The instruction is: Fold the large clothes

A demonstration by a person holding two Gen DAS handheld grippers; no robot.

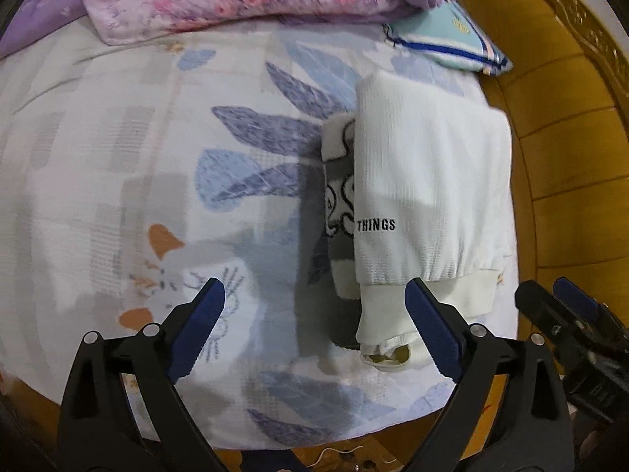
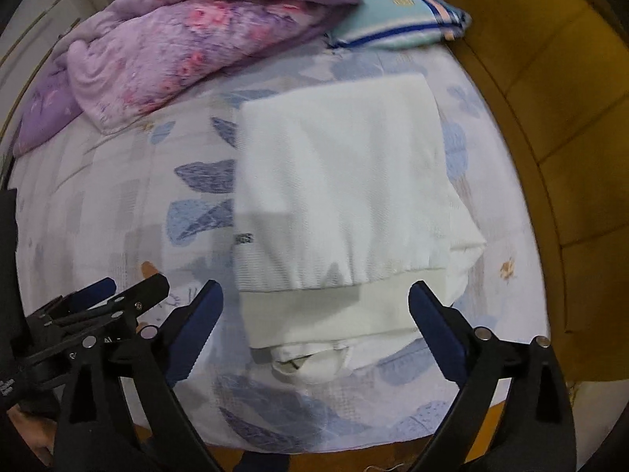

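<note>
Left hand-held gripper (image 1: 314, 322) hangs wide, nothing between its blue pads, just off the near end of the white sweatshirt (image 1: 424, 196). Your right hand-held gripper (image 2: 316, 322) is spread wide as well, empty, straddling the ribbed hem (image 2: 334, 306) from above the near edge of the bed (image 2: 98, 216).

Look where the garment sits: right of centre in the left wrist view, dead centre in the right wrist view, already stacked into a compact rectangle with the hem on top and the collar (image 2: 310, 365) poking out underneath at the near end. You can read that as a fold close to finished, and both tools backed off so the layers settle without being dragged. A grey-and-white patterned piece (image 1: 338, 212) peeks out from under the sweatshirt's left side; whether it belongs to the same garment, you cannot tell.

Now the margins. The wooden bed frame (image 1: 570, 196) curves close along the right of the bundle, so you have little room there. Leftward the leaf-print sheet lies open, plenty of space to slide or turn. At the top of the frame the purple floral blanket (image 2: 177, 39) and the striped pillow (image 2: 401, 19) crowd the far end, well apart from the sweatshirt. The mattress edge runs just under your fingers.
</note>
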